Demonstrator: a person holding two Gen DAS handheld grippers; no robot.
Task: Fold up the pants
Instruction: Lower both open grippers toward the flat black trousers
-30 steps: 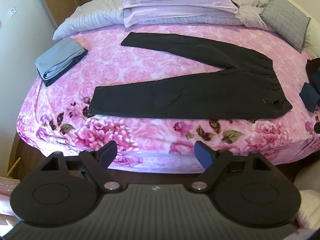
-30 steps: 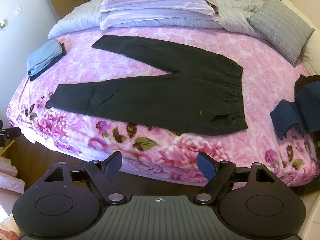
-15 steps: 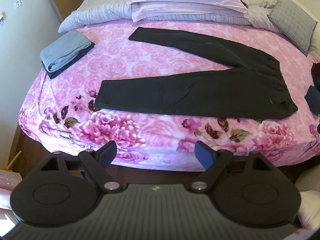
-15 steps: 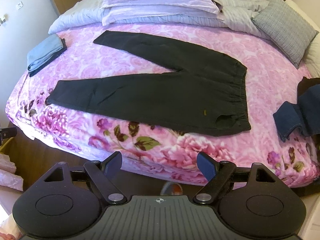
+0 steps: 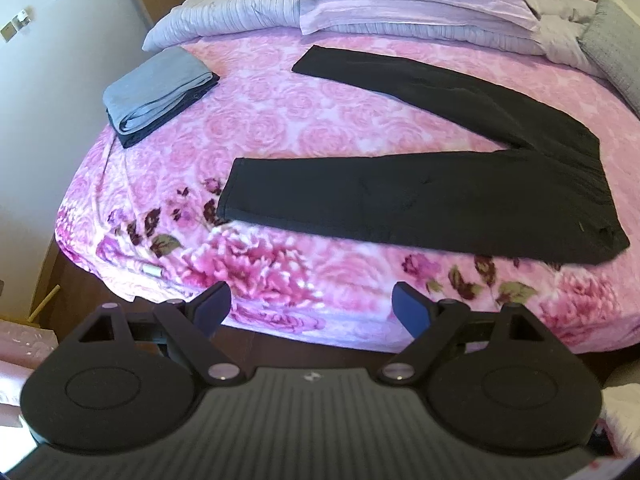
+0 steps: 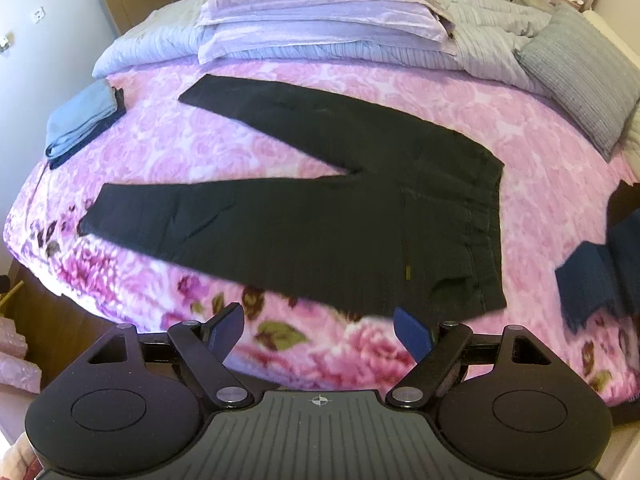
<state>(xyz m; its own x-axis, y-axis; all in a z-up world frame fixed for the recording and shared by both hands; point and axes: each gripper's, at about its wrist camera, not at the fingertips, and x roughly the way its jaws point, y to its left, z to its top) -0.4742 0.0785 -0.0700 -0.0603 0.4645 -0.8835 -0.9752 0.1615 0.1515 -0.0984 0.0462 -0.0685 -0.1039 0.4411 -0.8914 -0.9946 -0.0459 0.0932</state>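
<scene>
The black pants (image 6: 304, 216) lie flat on the pink flowery bed (image 6: 532, 184), soft and floppy, best pinched at the near hem and waistband, and both the left gripper (image 5: 312, 304) and right gripper (image 6: 318, 322) have wide-open, empty fingers.

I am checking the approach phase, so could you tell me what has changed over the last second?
Both grippers have moved closer to the bed: the black pants now fill more of each view. The left gripper and right gripper are open and empty. The pants and the folded blue clothes lie as before.
</scene>
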